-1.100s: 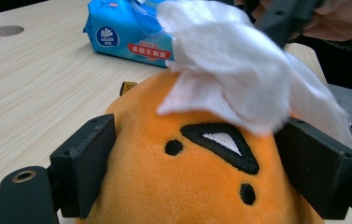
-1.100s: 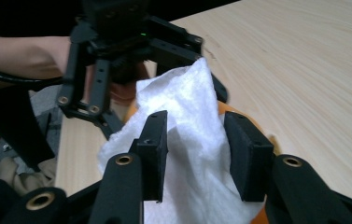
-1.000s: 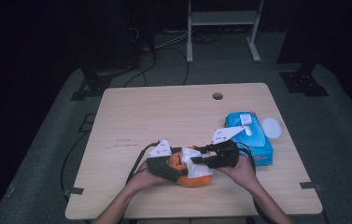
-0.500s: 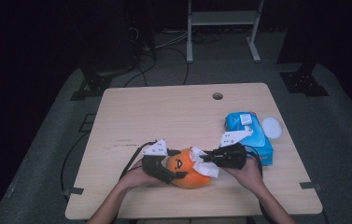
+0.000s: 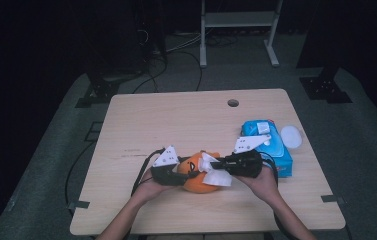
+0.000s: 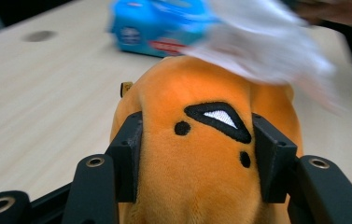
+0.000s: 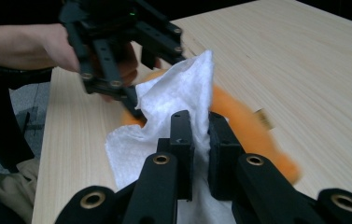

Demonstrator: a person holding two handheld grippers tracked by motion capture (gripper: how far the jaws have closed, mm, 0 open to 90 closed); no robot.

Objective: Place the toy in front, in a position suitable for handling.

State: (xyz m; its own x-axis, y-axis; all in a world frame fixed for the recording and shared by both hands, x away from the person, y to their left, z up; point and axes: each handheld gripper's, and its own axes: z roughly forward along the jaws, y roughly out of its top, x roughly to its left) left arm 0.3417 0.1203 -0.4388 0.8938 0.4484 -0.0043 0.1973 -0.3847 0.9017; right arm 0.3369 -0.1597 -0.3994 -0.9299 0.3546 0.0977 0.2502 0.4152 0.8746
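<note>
We have the left gripper [image 6: 197, 154], jaws just closing, squeezing the soft, light orange plush toy [image 5: 199, 175] at the table's [image 5: 176, 120] near edge, while the right gripper [image 7: 200, 140] pinches a limp white wipe [image 7: 173, 98] against its top.

In the left gripper view, the lower part of the orange plush toy [image 6: 201, 154] runs off the bottom edge between the left gripper [image 6: 200, 161] jaws, and the white wipe [image 6: 276, 51] beyond it is smeared by blur. The blue wipes pack [image 6: 164, 23] farther off is cut by the top edge, its print unreadable. In the right gripper view, the right gripper [image 7: 200, 154] hides the middle of the wipe [image 7: 173, 100]; the toy [image 7: 253, 130] behind it is blurred and mostly covered.
</note>
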